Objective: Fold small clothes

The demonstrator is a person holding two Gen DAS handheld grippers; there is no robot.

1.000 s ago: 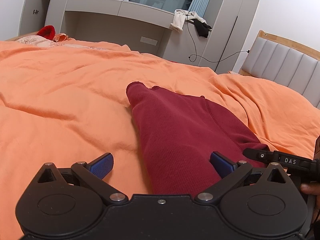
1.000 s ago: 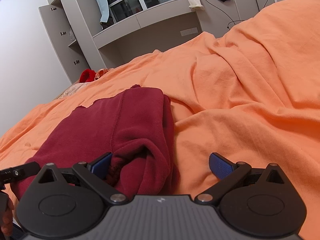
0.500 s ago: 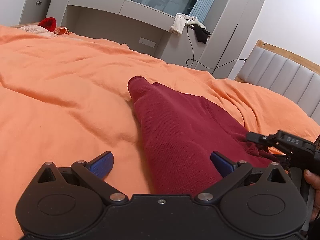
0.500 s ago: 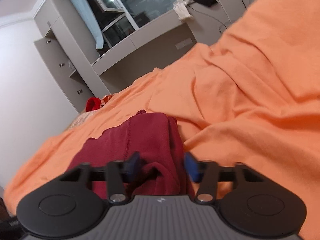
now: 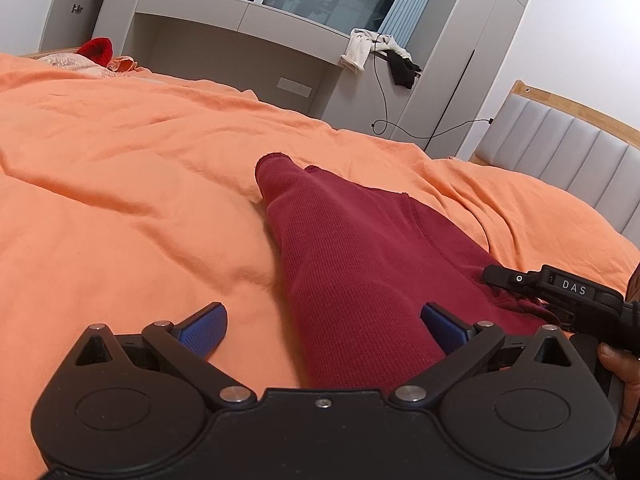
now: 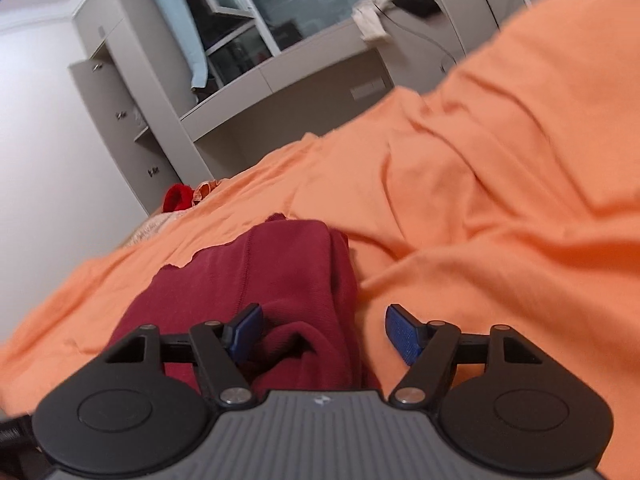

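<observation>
Dark red garment (image 5: 360, 248) lying part-folded on the orange bedcover (image 5: 120, 184), both grippers released.

The garment lies lengthwise away from both cameras, its near end bunched into loose folds. The right gripper (image 6: 324, 332) straddles that bunched end; its jaws have just been opening and its blue pads (image 6: 402, 330) stand clear of the cloth between them. The left gripper (image 5: 324, 324) sits at the garment's near left edge, jaws spread wide, one pad over the bedcover and one over the cloth, gripping nothing. Far beyond the garment, a bright red item (image 5: 98, 49) lies at the bed's far edge, before the grey cabinets (image 5: 240, 24). A padded headboard (image 5: 560, 152) stands to the garment's right.
</observation>
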